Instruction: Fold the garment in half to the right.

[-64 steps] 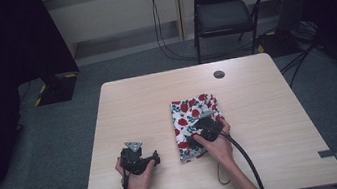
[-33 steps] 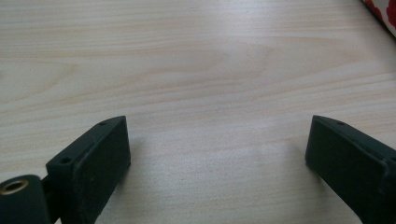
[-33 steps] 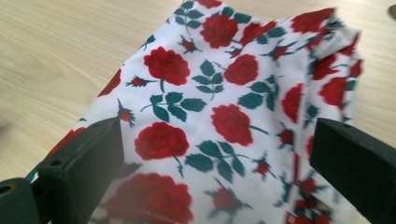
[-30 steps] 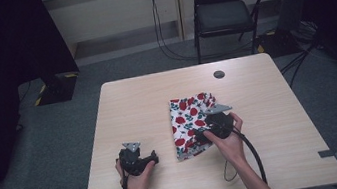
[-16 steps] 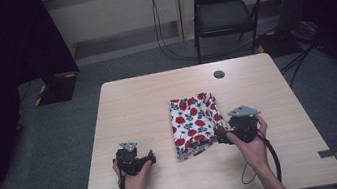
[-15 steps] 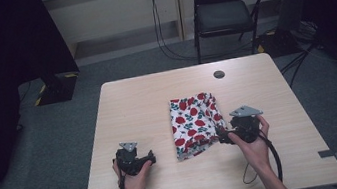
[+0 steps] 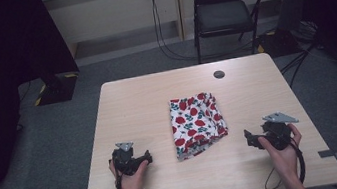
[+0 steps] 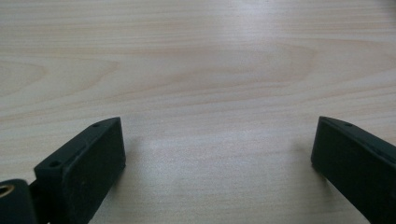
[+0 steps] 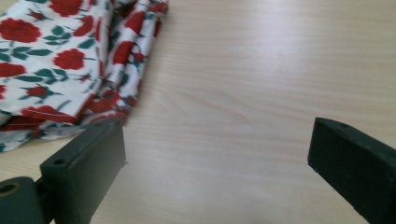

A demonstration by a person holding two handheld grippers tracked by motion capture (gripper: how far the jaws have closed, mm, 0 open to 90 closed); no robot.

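Rose-print cloth bunched at upper left, right tongs spread wide over bare table

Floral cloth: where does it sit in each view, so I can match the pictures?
High view: the floral cloth lies folded mid-table, between the two grippers.
Left gripper view: not in it.
Right gripper view: the cloth is at upper left.
Shared landmark: the pale wood table.

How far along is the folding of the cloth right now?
The cloth looks folded into a compact rectangle mid-table, though its near edge is a bit uneven. Nothing is in hand: the left gripper and right gripper sit open, apart from it. At most a tidy-up seems left.
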